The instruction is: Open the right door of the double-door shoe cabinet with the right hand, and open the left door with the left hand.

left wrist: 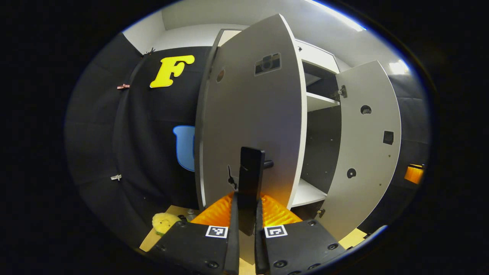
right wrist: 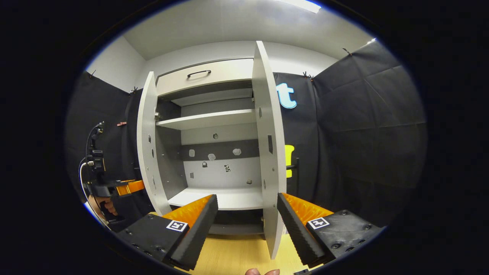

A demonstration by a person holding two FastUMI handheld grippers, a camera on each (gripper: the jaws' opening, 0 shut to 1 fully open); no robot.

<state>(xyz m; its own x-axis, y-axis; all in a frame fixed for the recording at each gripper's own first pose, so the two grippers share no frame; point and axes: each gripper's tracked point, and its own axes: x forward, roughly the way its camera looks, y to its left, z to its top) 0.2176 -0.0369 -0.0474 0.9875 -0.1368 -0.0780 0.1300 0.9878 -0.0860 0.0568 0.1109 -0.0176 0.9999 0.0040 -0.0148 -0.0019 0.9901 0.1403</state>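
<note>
Left tool (left wrist: 246,214), seen in the left gripper view, has its two fingers drawn close together around the dark handle (left wrist: 251,173) of the left door (left wrist: 252,114), both fingers pressing on the bar. That door stands swung well out from the shoe cabinet (left wrist: 319,61), its pale inner face turned toward the camera. Beyond it the right door (left wrist: 366,145) also hangs open, showing small round holes and a dark hinge fitting.

Between the two doors the cabinet's inside is visible: a white upper shelf (left wrist: 323,101) and a white bottom shelf (left wrist: 307,193), with dark back panels. Nothing can be seen resting on either shelf. Low at the left, a yellow object (left wrist: 164,222) lies on the wooden surface (left wrist: 174,211); what it is cannot be told.

Right tool (right wrist: 247,215), in the right gripper view, has its fingers spread wide apart and grips nothing. The edge of the right door stands between them, touching neither finger clearly. Its dark handle (right wrist: 295,168) sticks out on the far side.

From here the cabinet's interior appears straight on: upper shelf, bottom shelf, and a grey back panel with a few small marks. A closed drawer (right wrist: 204,78) with a dark pull sits above the doors. At the far left, a person's hand (right wrist: 105,204) holds the other tool beside the left door.
</note>
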